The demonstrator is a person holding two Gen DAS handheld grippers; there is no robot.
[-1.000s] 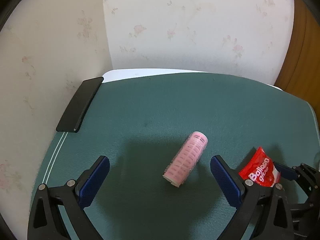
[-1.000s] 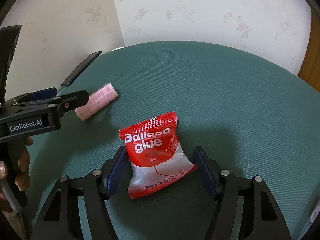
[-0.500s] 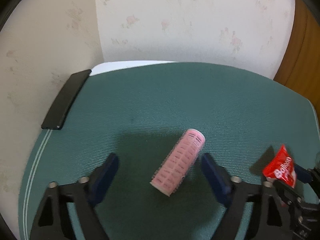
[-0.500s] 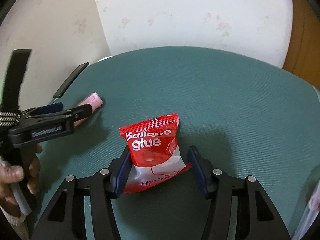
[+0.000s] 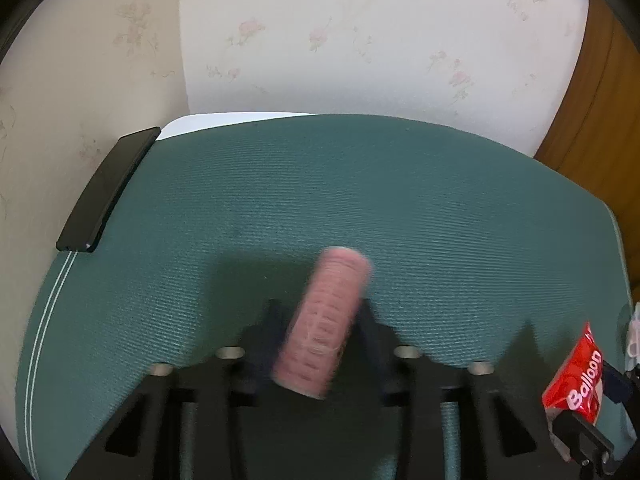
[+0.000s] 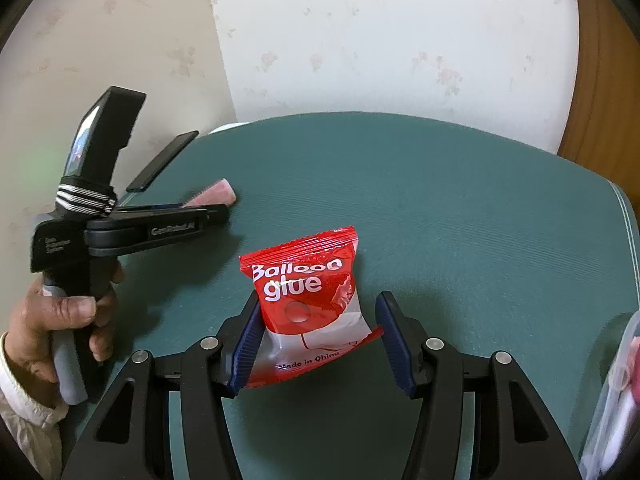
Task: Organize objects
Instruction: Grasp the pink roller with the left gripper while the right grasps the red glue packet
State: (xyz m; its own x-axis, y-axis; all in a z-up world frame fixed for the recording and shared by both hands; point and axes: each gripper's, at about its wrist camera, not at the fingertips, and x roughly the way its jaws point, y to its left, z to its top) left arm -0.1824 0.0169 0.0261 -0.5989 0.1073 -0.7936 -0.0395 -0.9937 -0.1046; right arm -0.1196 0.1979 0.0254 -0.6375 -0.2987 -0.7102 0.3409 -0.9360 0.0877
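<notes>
A pink hair roller [image 5: 324, 324] sits between the fingers of my left gripper [image 5: 320, 336], which is shut on it; the view is blurred. Its far end shows in the right wrist view [image 6: 214, 196] past the left gripper's body [image 6: 160, 228]. My right gripper [image 6: 320, 340] is shut on a red and white "Balloon glue" packet [image 6: 308, 300], held tilted above the green mat [image 6: 440, 208]. The packet also shows in the left wrist view [image 5: 576, 384] at the lower right.
A black phone [image 5: 108, 188] lies at the mat's far left edge, beside the floral wallpaper. A clear plastic bag [image 6: 616, 392] with pink contents is at the right edge. A wooden door frame [image 6: 600, 80] stands at the right.
My left gripper has closed on the pink roller, which lay loose between open fingers before. My right gripper holds the glue packet, which has lifted off the mat.
</notes>
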